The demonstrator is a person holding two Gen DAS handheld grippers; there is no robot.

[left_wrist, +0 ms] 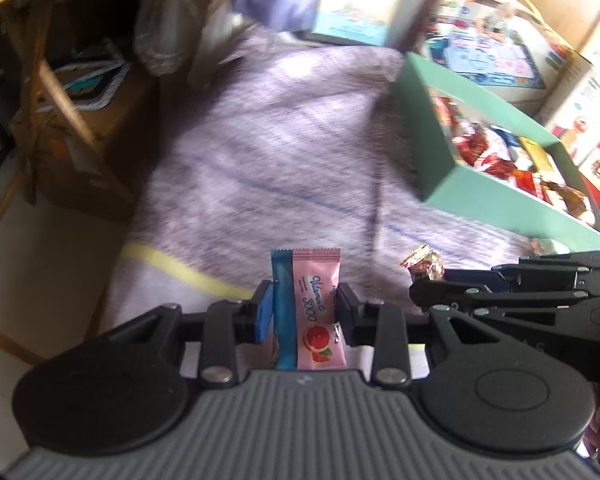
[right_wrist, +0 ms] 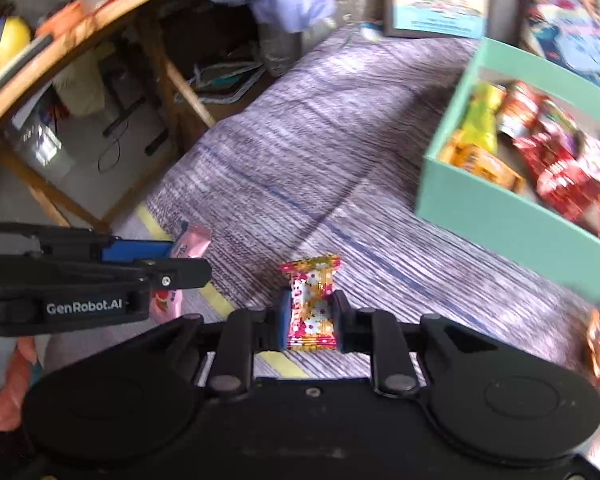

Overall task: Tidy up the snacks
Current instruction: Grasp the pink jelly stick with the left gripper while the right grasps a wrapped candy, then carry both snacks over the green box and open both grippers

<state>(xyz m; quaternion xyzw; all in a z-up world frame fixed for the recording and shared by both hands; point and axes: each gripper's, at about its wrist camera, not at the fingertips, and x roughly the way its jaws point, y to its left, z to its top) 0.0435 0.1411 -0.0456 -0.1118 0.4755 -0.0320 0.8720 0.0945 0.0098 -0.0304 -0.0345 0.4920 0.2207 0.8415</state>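
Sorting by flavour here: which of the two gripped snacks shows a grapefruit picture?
The pink-and-blue sachet in the left gripper; the right gripper holds a gold-edged, pink-patterned candy instead.

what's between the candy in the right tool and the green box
Only bare striped cloth lies between the candy in the right tool and the green box, per the right wrist view.

Snack box on blanket, ahead right; table left.

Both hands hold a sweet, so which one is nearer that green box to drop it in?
Probably the right gripper: it holds its candy on the side where the green box sits. The left gripper, holding the pink packet, is farther.
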